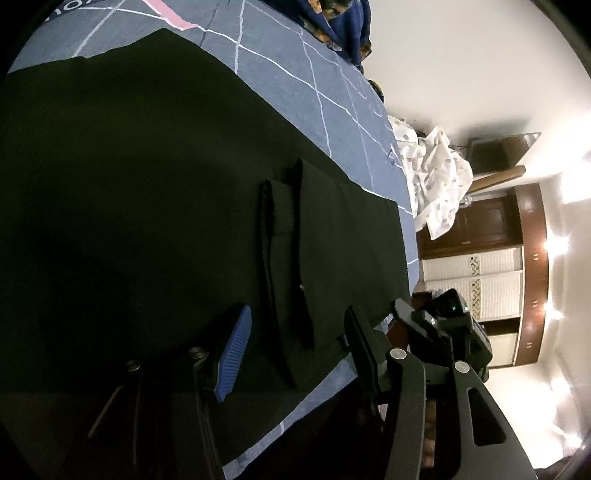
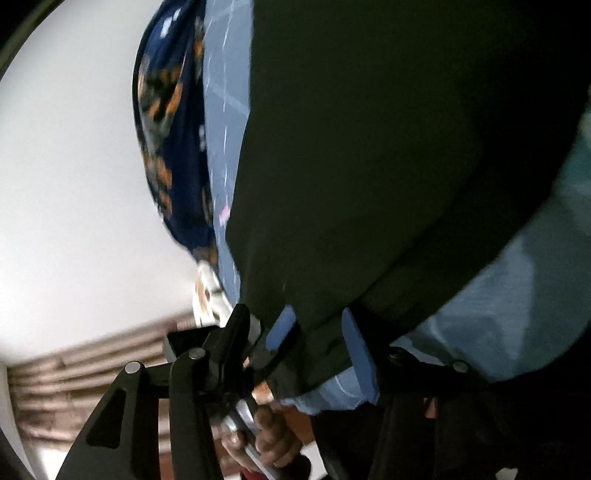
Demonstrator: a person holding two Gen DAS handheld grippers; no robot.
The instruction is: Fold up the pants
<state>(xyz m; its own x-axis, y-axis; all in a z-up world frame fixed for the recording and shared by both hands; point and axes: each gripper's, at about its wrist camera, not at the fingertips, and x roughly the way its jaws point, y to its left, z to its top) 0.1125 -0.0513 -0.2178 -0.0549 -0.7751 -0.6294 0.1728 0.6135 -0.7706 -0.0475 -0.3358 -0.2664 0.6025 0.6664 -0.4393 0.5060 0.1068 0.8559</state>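
Note:
The black pants (image 1: 147,206) lie spread flat on a blue bedsheet (image 1: 317,92) with white lines. In the left wrist view my left gripper (image 1: 295,350) is open, its blue-padded finger (image 1: 234,362) over the cloth and the other finger at the pants' edge, with a folded strip of waistband between them. The other gripper shows at the right (image 1: 443,321). In the right wrist view my right gripper (image 2: 317,343) has its blue pads on both sides of a bunched corner of the pants (image 2: 369,147); the view is blurred.
A dark blue patterned blanket (image 1: 343,26) lies at the bed's far side, also in the right wrist view (image 2: 170,122). A white dotted cloth (image 1: 436,177) hangs off the bed corner. Brown wardrobe doors (image 1: 480,229) and white walls stand beyond.

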